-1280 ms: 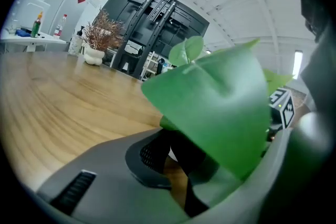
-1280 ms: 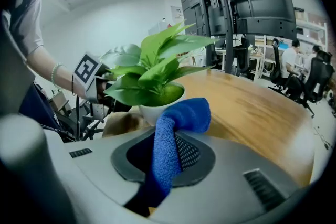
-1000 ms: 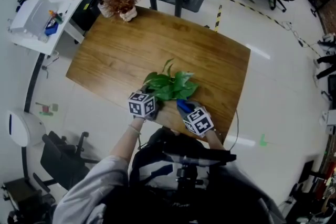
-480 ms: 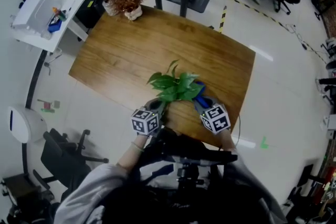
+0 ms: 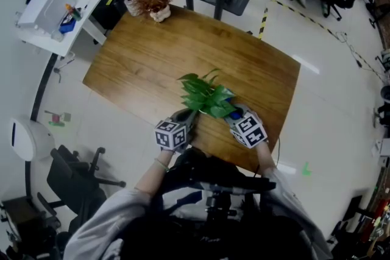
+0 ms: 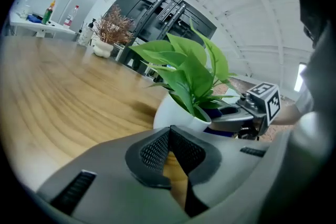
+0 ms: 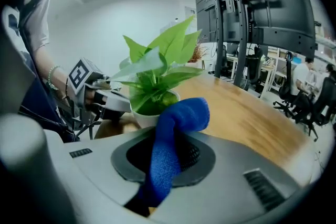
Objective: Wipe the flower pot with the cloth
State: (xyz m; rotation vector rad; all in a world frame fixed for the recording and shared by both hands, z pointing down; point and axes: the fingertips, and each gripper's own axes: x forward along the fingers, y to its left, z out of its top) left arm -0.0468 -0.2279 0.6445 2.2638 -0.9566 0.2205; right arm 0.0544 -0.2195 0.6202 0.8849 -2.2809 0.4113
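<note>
Flower pot [image 6: 174, 113]: small, white, upright, near your edge of the wooden table [image 5: 152, 52], between the two grippers. Green leaves [image 5: 204, 94] spill over it, so the head view hides most of the pot wall.

Left gripper [image 6: 169, 132]: jaws pressed together, nothing between them, tip just beside the pot on your left. Cannot tell if it touches the wall.

Right gripper [image 7: 168, 139]: jaws clamped on the blue cloth [image 7: 170, 155], with a folded wad sticking out past the tips toward the pot. In the left gripper view the cloth sits close against the pot's far side; contact is not clear.

Handling, as a judgement:
- The pot looks smooth and glazed, so it is probably slippery and light. With leaves on top it is likely top-heavy and may slide or tip under a sideways wipe.
- Brace it low on the wall or against the rim with your left gripper. Stay off the leaves and stems, which look thin and will bend or tear.
- The cloth is soft and limp. Only the wad near the jaws will press firmly, so wipe with that part, not the loose tail.
- Use light pressure and push toward your bracing side.

A second pot with dried twigs [image 5: 152, 0] sits at the far corner, well apart.
</note>
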